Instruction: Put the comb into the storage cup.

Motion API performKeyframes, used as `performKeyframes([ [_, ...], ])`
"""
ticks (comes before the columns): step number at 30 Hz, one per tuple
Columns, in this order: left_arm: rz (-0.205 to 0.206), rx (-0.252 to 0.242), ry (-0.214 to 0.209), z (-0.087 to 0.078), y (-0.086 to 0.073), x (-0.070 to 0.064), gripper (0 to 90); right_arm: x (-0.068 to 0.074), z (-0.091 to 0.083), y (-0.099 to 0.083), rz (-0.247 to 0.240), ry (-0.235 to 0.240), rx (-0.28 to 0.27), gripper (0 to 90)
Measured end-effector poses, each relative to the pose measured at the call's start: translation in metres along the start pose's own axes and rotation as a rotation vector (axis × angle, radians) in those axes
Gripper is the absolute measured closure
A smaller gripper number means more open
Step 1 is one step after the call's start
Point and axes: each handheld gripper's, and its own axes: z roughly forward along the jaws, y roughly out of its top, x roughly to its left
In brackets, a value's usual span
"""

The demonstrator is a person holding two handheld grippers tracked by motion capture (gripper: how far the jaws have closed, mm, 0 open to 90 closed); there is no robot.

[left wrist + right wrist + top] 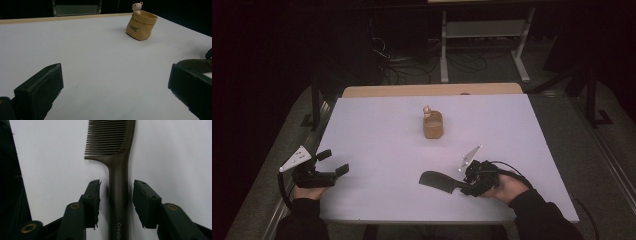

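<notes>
Comb (117, 160) lies flat on the white counter (377, 130), well in front of the tan bear pot (432, 125), toward the person's right. Right claw (116, 195) straddles its handle, jaws apart with a gap on each side. Left claw (332, 162) rests far left of the pot, jaws wide apart, holding nothing.

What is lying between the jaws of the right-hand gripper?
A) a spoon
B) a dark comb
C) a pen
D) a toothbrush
B: the right gripper has its jaws either side of the handle of a dark comb, with small gaps still showing.
</notes>
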Motion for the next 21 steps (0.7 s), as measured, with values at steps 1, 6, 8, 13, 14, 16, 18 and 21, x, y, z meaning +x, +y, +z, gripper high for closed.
performKeyframes([
  [1, 0.000, 0.000, 0.000, 0.0000, 0.0000, 0.0000, 0.0, -0.0001, 0.0005, 0.0000, 0.001, -0.002, 0.003, 58.2],
  [6, 0.001, 0.002, 0.000, 0.0001, -0.0001, 0.0000, 0.0, 0.0009, 0.0009, 0.0000, -0.007, -0.023, 0.011, 63.5],
  [8, 0.000, 0.001, 0.000, 0.0003, -0.0001, -0.0002, 0.0, 0.0015, 0.0009, 0.0001, -0.015, -0.028, 0.012, 68.0],
  [13, 0.001, 0.002, 0.000, 0.0003, -0.0001, 0.0000, 0.0, 0.0023, 0.0007, 0.0004, -0.020, -0.031, 0.016, 70.8],
  [14, 0.001, 0.002, 0.000, 0.0003, -0.0001, -0.0001, 0.0, 0.0023, 0.0007, 0.0004, -0.020, -0.031, 0.016, 70.8],
  [16, 0.001, 0.002, 0.000, 0.0003, -0.0001, -0.0001, 0.0, 0.0021, 0.0006, 0.0005, -0.017, -0.029, 0.017, 71.1],
  [18, 0.000, 0.001, 0.000, 0.0003, -0.0001, -0.0001, 0.0, 0.0017, 0.0006, 0.0005, -0.013, -0.027, 0.015, 71.1],
  [21, 0.000, 0.001, -0.001, 0.0004, -0.0002, -0.0001, 0.0, 0.0013, 0.0006, 0.0005, -0.011, -0.024, 0.015, 71.1],
])
